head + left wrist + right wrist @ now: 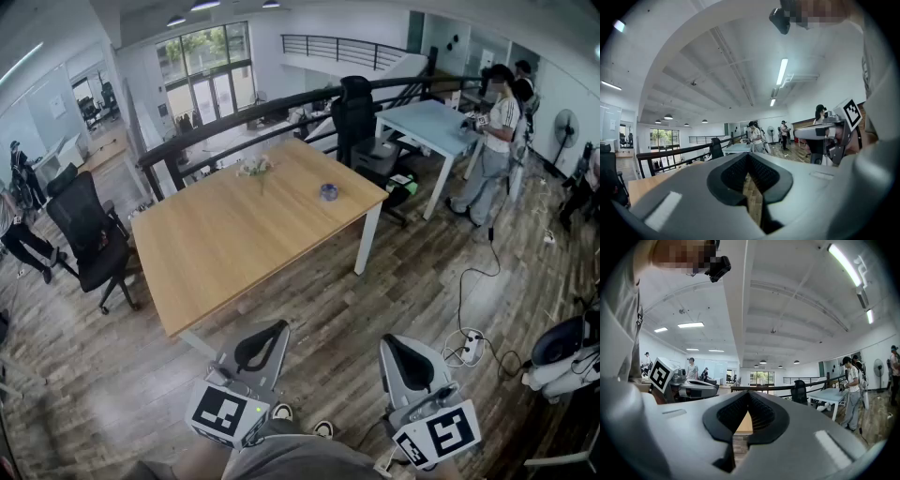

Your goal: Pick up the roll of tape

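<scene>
The roll of tape (328, 191), small and blue, lies on the far right part of the wooden table (225, 253). Both grippers are held low near the person's body, well short of the table. My left gripper (277, 328) points toward the table's near corner with its jaws together and nothing between them. My right gripper (394, 344) hangs over the wood floor to the right, jaws also closed and empty. In the left gripper view my left gripper (749, 157) faces across the room; in the right gripper view my right gripper (749, 395) faces the table edge. Neither gripper view shows the tape.
A small flower bunch (255, 168) stands at the table's back. Black office chairs (89, 239) (354, 112) sit left of and behind the table. A light blue table (431, 122) with a standing person (492, 141) is at the back right. A power strip with cables (472, 345) lies on the floor.
</scene>
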